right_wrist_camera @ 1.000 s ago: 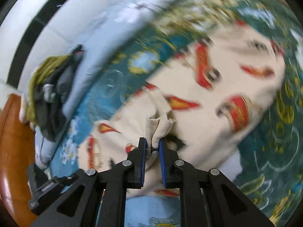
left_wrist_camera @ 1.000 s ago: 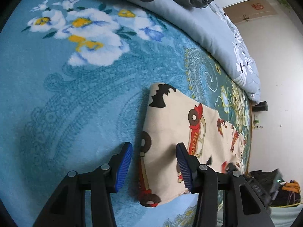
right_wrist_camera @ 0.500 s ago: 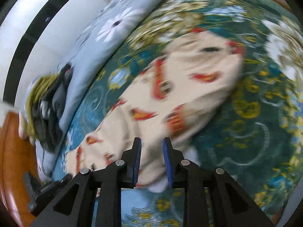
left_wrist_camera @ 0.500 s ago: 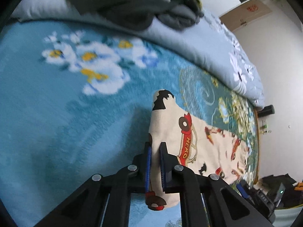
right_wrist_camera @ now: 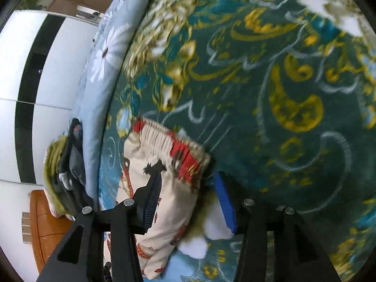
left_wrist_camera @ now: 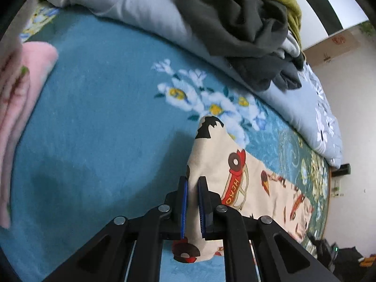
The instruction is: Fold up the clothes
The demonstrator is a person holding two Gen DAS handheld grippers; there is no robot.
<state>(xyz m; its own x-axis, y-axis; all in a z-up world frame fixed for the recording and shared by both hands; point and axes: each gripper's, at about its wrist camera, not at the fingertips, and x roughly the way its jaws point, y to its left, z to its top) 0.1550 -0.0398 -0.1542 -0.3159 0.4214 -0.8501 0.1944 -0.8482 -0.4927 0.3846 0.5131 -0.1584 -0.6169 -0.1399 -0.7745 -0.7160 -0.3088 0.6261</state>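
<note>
Cream cartoon-print trousers (left_wrist_camera: 249,188) lie lengthwise on the blue floral blanket (left_wrist_camera: 98,122) covering the bed, apparently already folded leg over leg.

Left gripper (left_wrist_camera: 192,205): fingers pressed together on the hem end, cloth pinched between the blue pads and lifted a little off the blanket.

Right gripper (right_wrist_camera: 188,199): fingers spread wide, straddling the elastic waistband (right_wrist_camera: 169,145) end; one pad over the cloth, the other beside it over the blanket. Not gripping. The right-wrist view is motion-blurred, so whether either pad touches the cloth I cannot tell.

Off to the side: pink folded fabric (left_wrist_camera: 21,108) at the blanket's edge, a dark grey and olive clothes heap (left_wrist_camera: 246,30) on the rolled grey quilt (left_wrist_camera: 145,9).

Judgement on the step: this looks like set-up for folding the trousers end to end.
- Right gripper should take both waistband layers at the edge, not just the top one.
- Keep the two ends under light tension so the panel stays flat.
- Carry the hem over level; line up edges before letting go.
- Risk: thin cotton slips and layers shear, giving a skewed fold.
</note>
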